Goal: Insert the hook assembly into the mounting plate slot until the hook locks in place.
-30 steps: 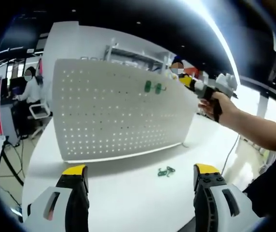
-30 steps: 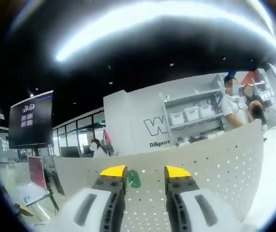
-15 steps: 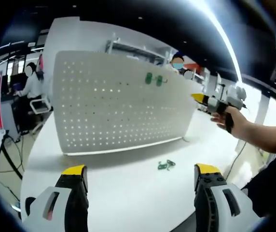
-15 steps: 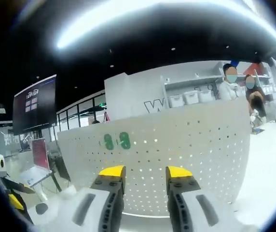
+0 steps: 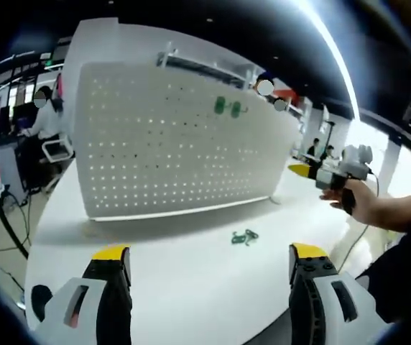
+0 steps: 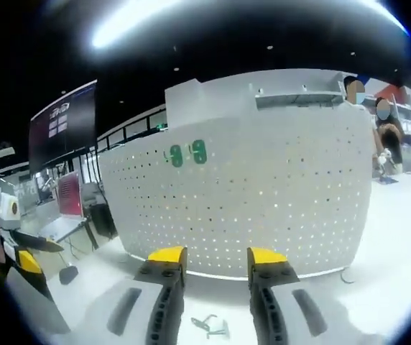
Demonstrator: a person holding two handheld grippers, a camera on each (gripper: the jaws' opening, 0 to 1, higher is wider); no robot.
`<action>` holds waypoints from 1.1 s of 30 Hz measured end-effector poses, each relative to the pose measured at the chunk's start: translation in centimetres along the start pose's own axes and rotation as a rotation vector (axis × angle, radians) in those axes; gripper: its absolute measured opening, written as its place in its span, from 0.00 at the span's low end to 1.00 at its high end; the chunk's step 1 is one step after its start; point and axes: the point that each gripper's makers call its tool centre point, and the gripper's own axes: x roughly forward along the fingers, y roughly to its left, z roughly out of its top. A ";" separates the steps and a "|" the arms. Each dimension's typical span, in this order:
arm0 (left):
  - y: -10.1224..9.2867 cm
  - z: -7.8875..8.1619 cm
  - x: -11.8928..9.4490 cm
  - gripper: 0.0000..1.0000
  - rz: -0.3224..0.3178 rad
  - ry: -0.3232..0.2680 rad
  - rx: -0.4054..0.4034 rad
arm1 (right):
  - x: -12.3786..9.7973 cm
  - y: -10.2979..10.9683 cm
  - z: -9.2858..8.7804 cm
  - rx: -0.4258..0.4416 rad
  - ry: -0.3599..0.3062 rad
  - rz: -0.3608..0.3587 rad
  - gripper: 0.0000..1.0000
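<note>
The white pegboard (image 5: 177,144) stands upright on the table (image 5: 191,287), with two green hooks (image 5: 227,108) already hung near its top edge. Loose hooks (image 5: 244,236) lie in front of its base, too small to make out properly. Left gripper (image 5: 209,259) and right gripper (image 6: 215,256) both sit wide open, empty, well short of them.

Glaring ceiling strip, fisheye-warped edges
</note>
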 end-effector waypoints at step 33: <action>-0.8 -2.8 1.1 0.91 -0.039 0.073 -0.025 | -1.1 1.2 -14.7 -0.085 0.341 0.081 0.31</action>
